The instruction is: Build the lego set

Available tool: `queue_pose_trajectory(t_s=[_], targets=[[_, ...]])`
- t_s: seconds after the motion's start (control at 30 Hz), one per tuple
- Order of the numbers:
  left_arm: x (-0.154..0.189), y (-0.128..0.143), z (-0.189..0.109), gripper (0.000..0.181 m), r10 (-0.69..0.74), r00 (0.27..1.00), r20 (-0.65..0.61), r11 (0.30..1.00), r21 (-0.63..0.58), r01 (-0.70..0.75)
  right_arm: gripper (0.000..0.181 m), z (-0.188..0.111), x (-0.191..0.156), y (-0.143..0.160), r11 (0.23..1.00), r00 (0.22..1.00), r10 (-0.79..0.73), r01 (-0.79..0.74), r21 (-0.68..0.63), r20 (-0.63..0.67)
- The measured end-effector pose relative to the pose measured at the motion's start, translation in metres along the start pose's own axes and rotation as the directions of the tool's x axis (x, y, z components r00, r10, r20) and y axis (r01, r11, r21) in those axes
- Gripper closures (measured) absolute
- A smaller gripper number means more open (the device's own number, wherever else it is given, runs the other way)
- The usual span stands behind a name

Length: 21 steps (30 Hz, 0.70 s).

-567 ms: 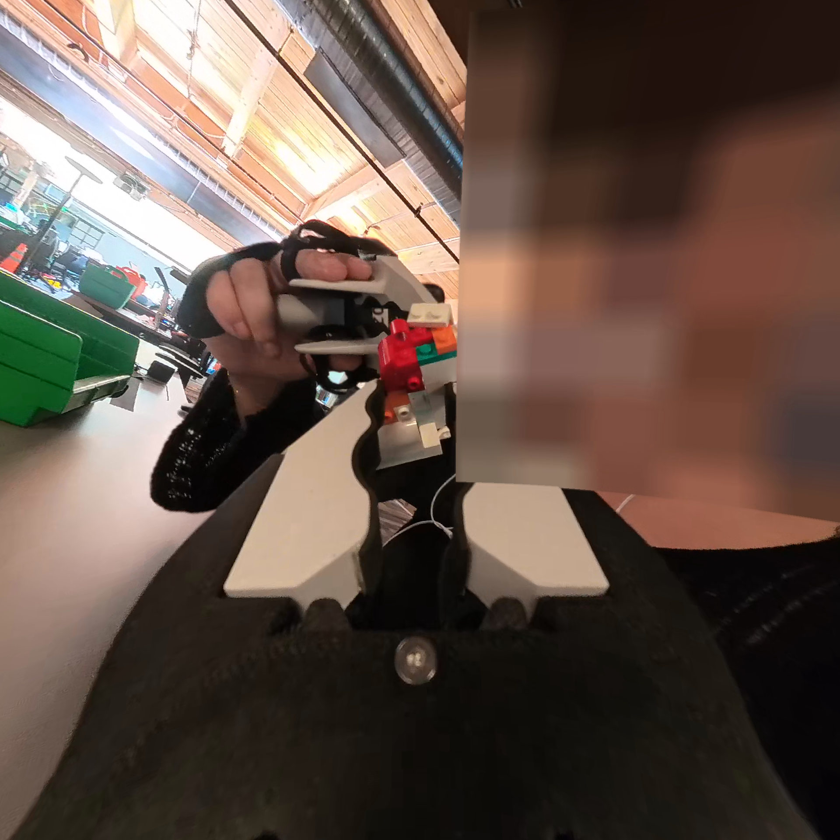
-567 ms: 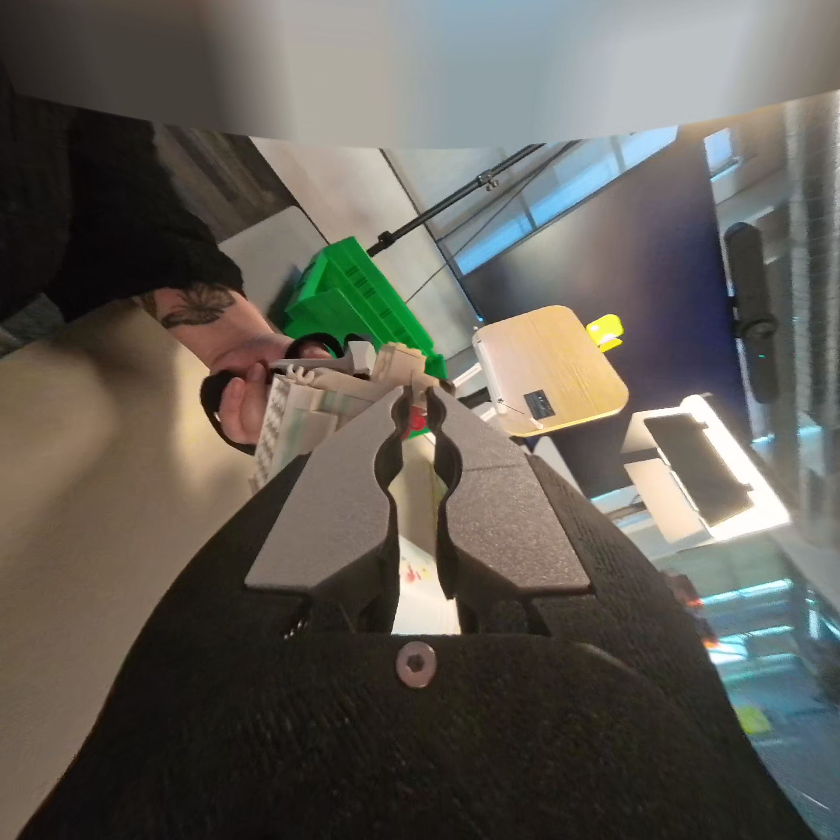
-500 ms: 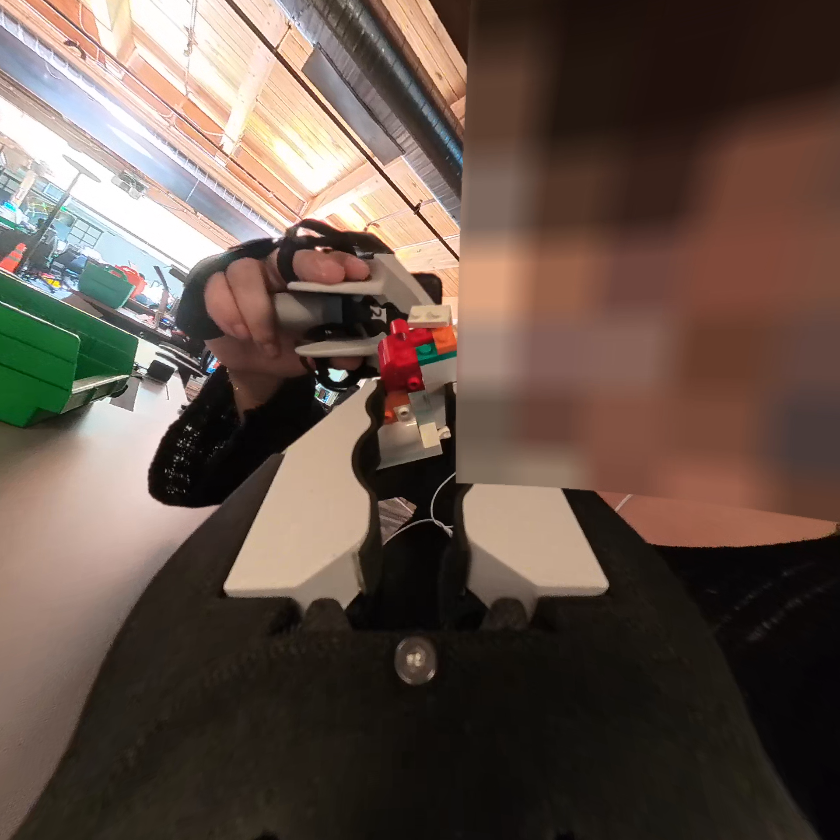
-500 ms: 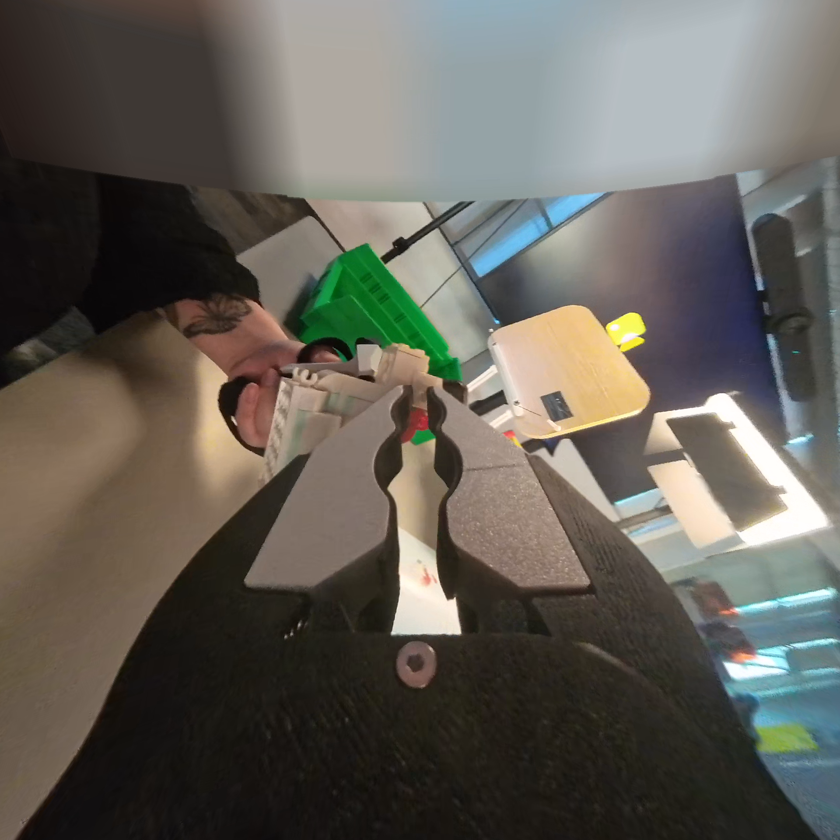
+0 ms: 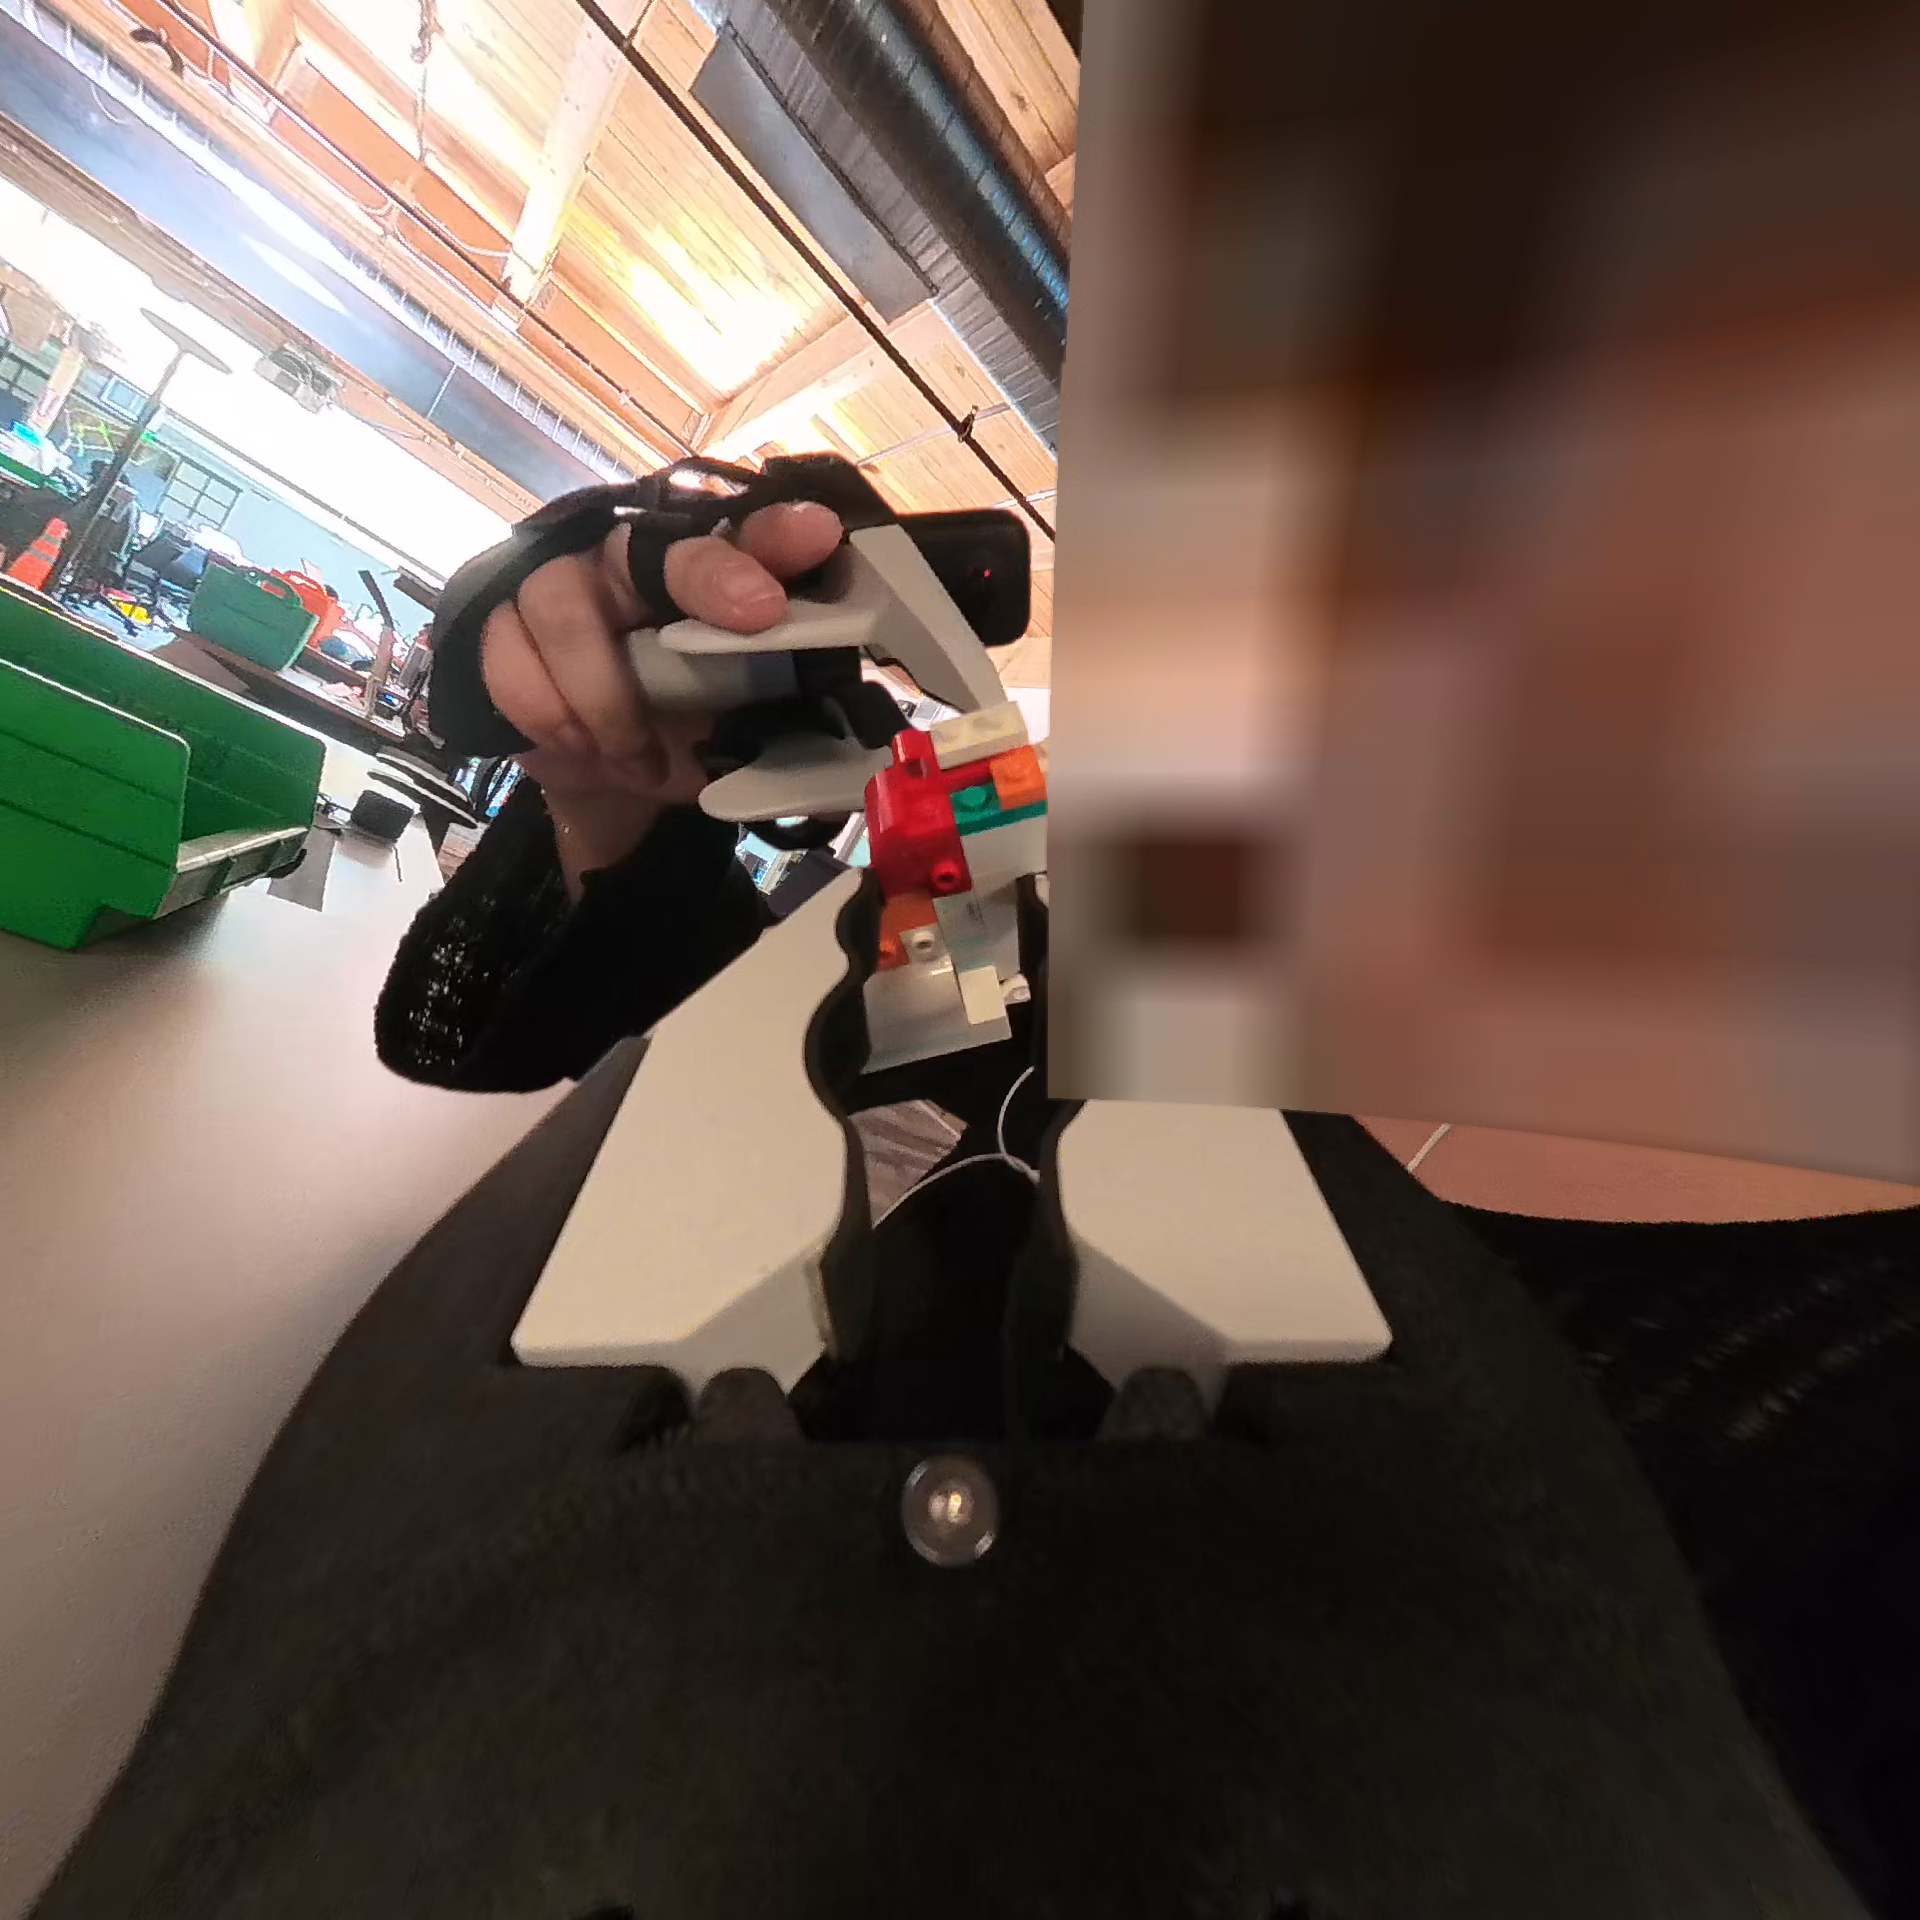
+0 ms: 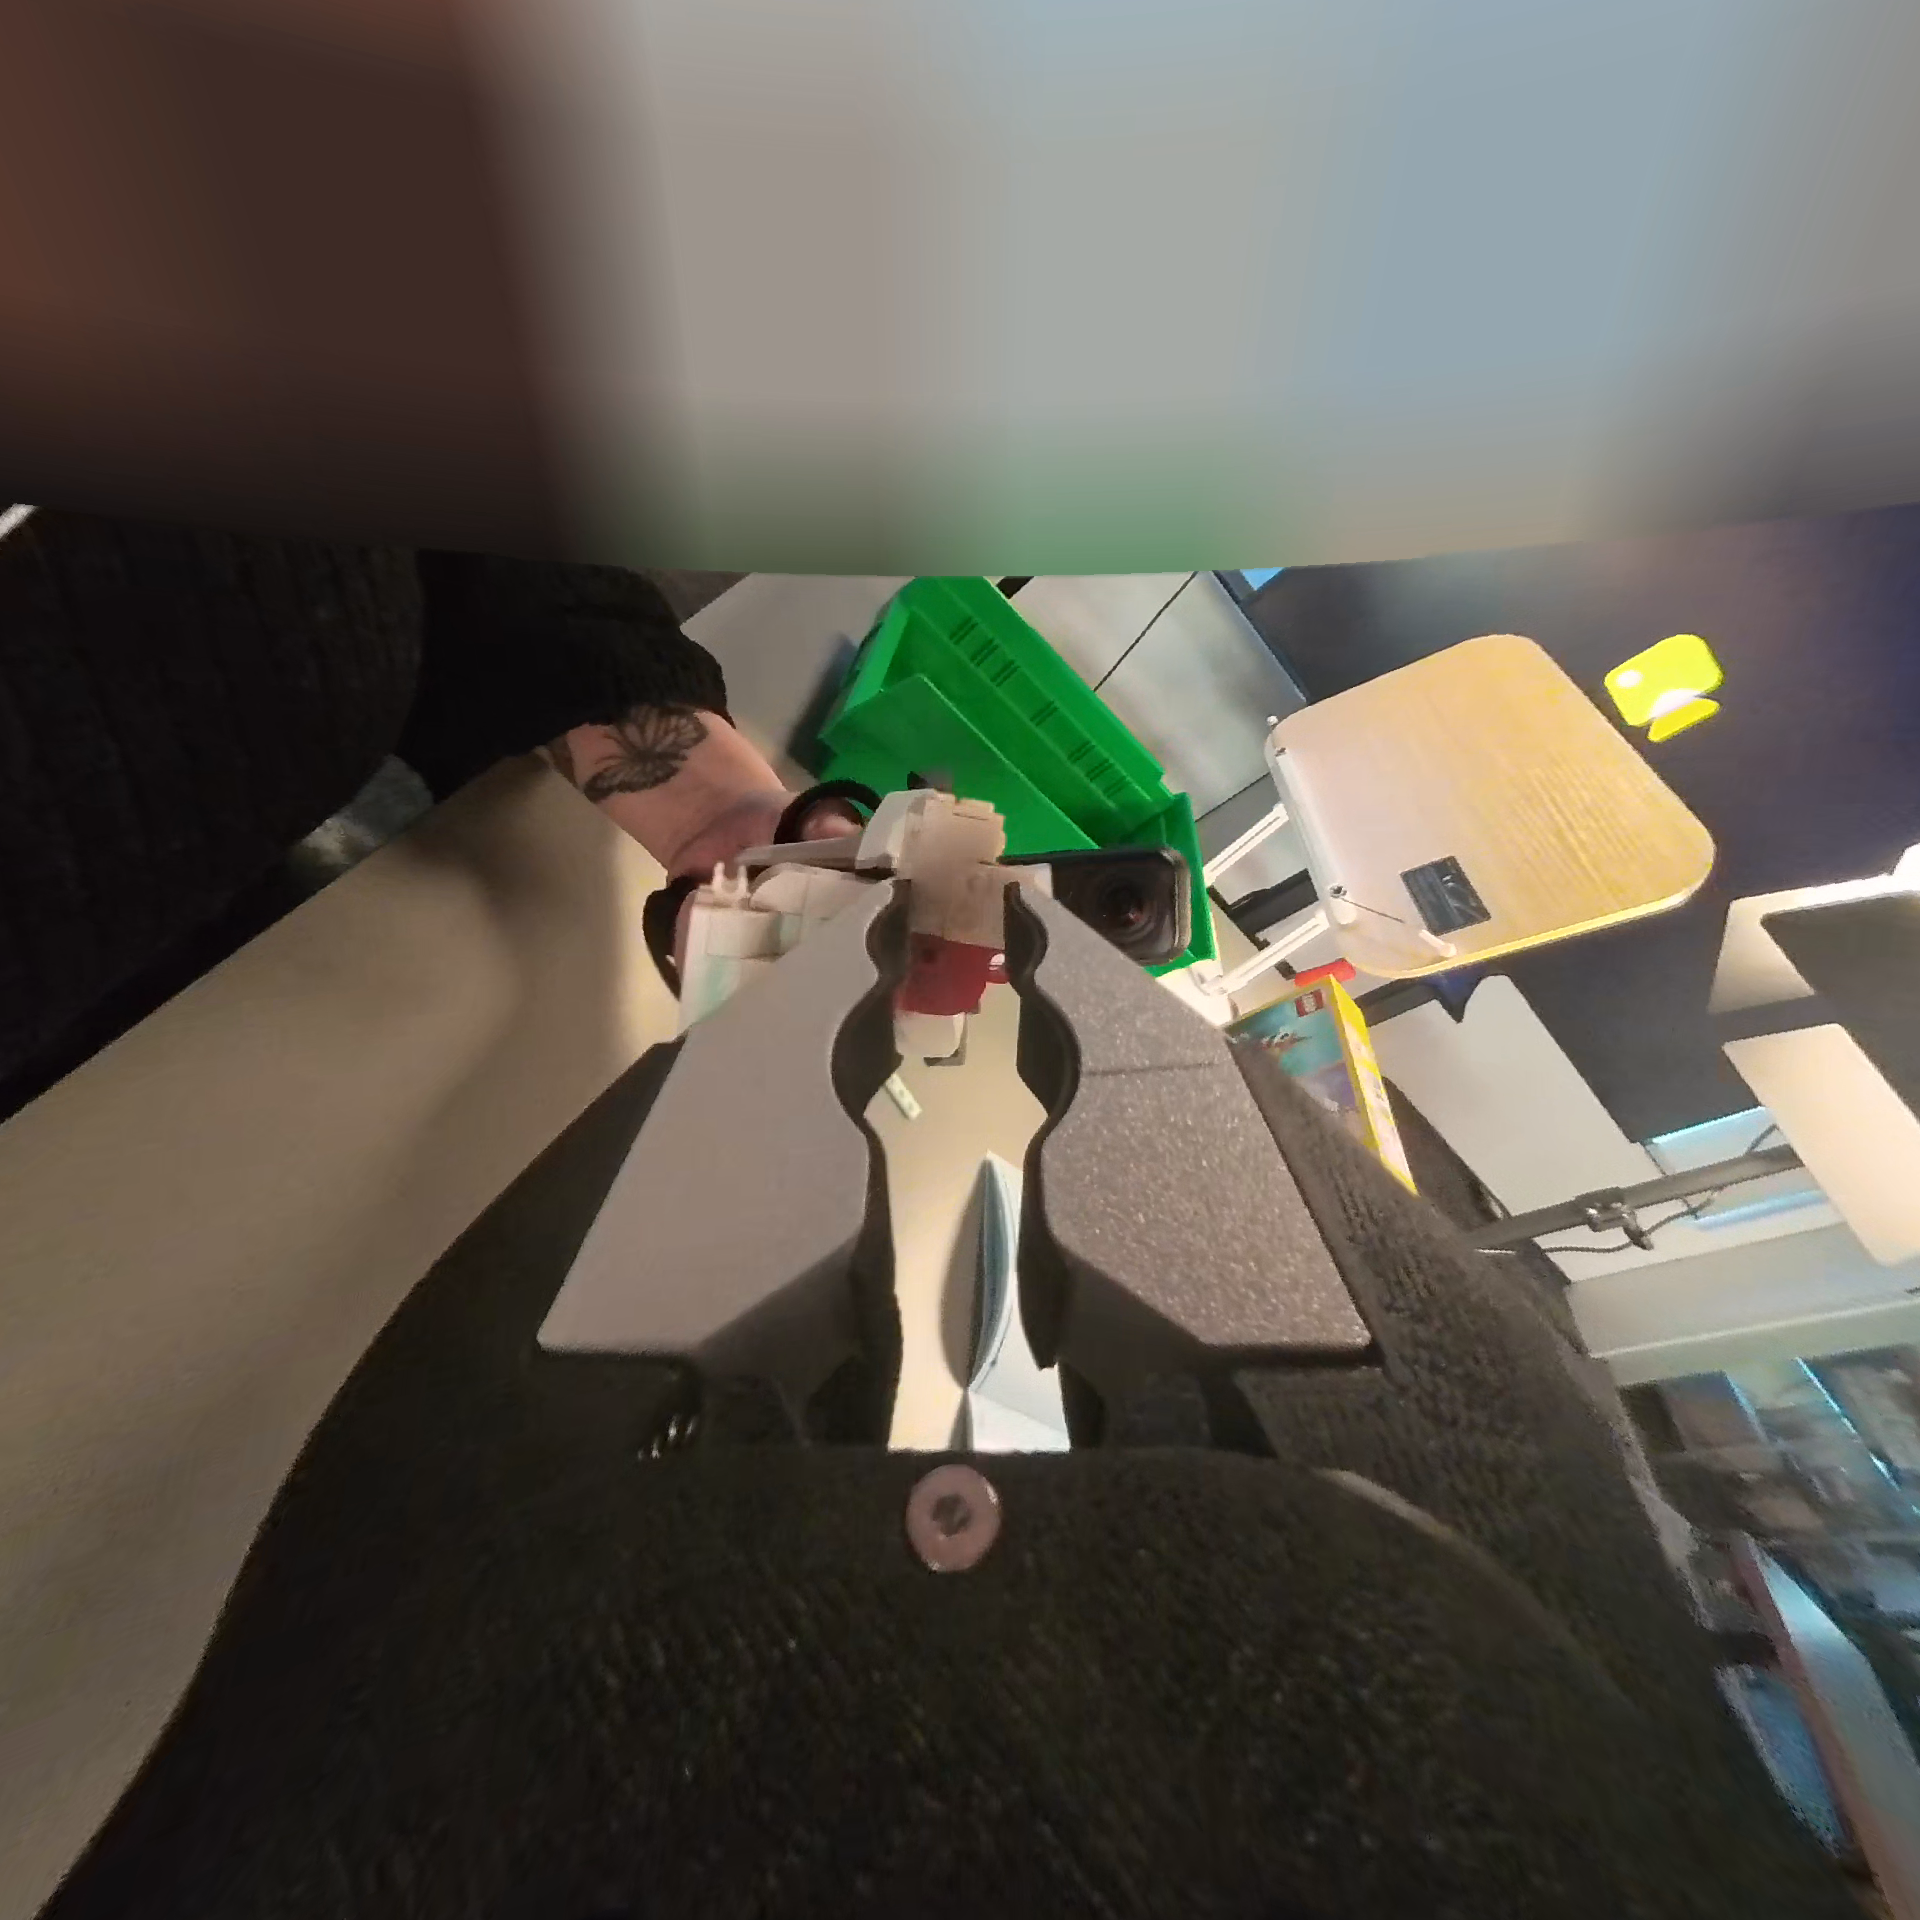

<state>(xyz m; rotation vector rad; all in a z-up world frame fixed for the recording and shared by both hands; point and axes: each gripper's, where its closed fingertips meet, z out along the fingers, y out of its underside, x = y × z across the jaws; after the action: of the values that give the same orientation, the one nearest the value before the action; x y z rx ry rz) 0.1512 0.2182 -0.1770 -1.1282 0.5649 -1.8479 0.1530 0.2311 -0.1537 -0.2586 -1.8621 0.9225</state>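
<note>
Your right gripper [image 6: 943,940] has opened wider since the earlier frame and now straddles the red brick [image 6: 940,971] without visibly pinching it. Your left gripper [image 5: 940,935] is closed on the lego build's [image 5: 951,831] grey base, held up off the tabletop [image 5: 156,1143]. A green bin [image 5: 94,790] sits at the tabletop's far edge.

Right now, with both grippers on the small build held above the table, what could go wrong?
1. The left gripper grips the Lego model only by its lower white part, above the table; a push from the right gripper could lever it loose and drop it.
2. The right jaws straddle the red brick; whether they touch is unclear, so closing off-centre might pop it or the white plate next to it off.
</note>
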Motion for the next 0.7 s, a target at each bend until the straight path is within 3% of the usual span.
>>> queue_pose_trajectory(t_s=[0.03, 0.27, 0.5, 0.7], targets=[[0.000, 0.001, 0.000, 0.156, 0.002, 1.000, 0.001, 1.000, -0.004, -0.002, 0.165, 0.000, 0.000, 0.000, 1.000, 1.000, 0.004, -0.004, -0.002, 0.006], [0.000, 0.003, 0.002, 0.156, 0.020, 1.000, 0.011, 1.000, -0.024, -0.020, 0.155, -0.002, -0.002, -0.003, 0.999, 0.998, 0.043, -0.043, 0.006, 0.035], [-0.007, 0.006, 0.001, 0.156, 0.018, 0.999, 0.049, 0.999, -0.039, -0.016, 0.116, 0.005, -0.011, 0.006, 0.991, 0.990, 0.112, -0.105, -0.086, 0.088], [-0.011, 0.002, 0.000, 0.156, 0.019, 0.998, 0.060, 0.999, -0.030, -0.017, 0.134, 0.005, -0.009, 0.010, 0.974, 0.973, 0.201, -0.187, -0.126, 0.112]])
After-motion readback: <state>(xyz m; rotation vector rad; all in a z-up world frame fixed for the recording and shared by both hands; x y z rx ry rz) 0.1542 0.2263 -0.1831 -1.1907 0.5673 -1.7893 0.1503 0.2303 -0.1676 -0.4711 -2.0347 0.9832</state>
